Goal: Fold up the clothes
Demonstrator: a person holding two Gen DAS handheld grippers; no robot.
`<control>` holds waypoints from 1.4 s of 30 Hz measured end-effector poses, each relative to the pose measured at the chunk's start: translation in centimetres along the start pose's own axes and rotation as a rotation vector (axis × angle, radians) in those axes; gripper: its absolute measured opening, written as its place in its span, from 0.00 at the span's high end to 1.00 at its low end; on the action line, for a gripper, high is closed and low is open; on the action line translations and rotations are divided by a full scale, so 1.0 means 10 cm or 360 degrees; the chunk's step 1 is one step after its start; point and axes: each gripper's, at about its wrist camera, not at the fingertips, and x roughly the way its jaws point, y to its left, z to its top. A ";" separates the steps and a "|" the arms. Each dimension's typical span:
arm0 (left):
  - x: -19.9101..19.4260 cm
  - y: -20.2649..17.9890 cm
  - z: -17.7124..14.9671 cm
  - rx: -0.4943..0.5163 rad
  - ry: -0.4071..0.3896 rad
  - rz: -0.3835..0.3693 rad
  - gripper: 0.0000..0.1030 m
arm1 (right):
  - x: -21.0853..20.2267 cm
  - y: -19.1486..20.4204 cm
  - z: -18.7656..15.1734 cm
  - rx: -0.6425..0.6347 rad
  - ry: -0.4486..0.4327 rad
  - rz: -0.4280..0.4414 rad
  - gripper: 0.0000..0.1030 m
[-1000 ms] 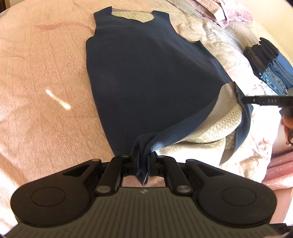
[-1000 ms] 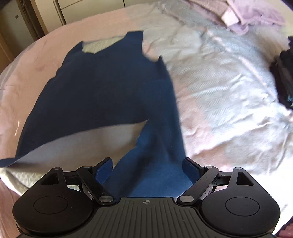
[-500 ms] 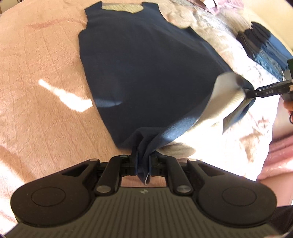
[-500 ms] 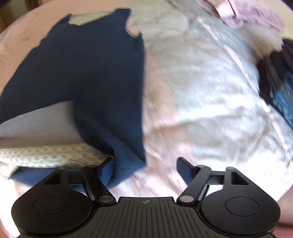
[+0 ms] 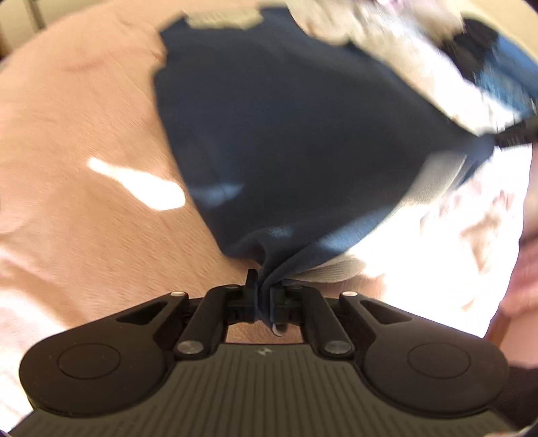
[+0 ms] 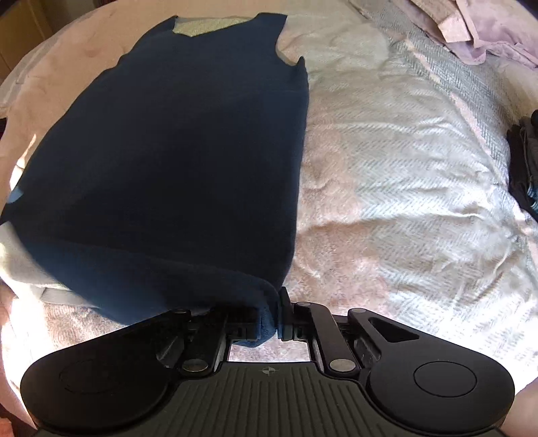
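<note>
Where the left wrist view is concerned, the left tongs (image 5: 263, 295) are pressed together on a bunched corner of the navy sleeveless garment (image 5: 285, 134), which gathers into a narrow pleat between the two fingers. From that pinch the garment spreads away across the pink bed cover (image 5: 84, 134), neckline farthest from the camera. A pale patterned lining (image 5: 223, 21) shows in the neck opening. At the right edge of this view the right tongs (image 5: 514, 134) appear as a dark blurred bar touching the other lower corner of the garment; the hem between the two corners is turned up and shows its pale inner side (image 5: 433, 181). A dark stack of clothes (image 5: 484, 50) lies beyond, heavily blurred. A bright patch of sunlight (image 5: 138, 185) falls on the bed cover left of the garment.

As seen from the right wrist view, the right tongs (image 6: 269, 322) pinch a thick fold of the navy sleeveless garment (image 6: 168, 161) at its near right corner. The garment lies spread on the bed, armhole and neckline toward the far end. A white textured blanket (image 6: 420, 168) covers the bed to the right. Lilac clothing (image 6: 477, 30) lies crumpled at the far right, and a dark pile (image 6: 524, 164) sits at the right edge.
</note>
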 end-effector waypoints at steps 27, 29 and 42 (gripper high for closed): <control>-0.18 -0.42 -0.94 0.0080 0.0450 0.0063 0.94 | -0.24 -0.27 -0.75 -0.0020 0.0201 0.0002 0.95; -0.24 -0.30 -0.94 0.0016 0.0444 0.0072 0.93 | -0.23 -0.24 -0.73 -0.0027 0.0234 -0.0068 0.66; 0.03 0.27 -0.35 -0.0253 0.0136 -0.0198 0.78 | -0.47 -0.11 -0.31 0.0184 0.0220 -0.0078 0.33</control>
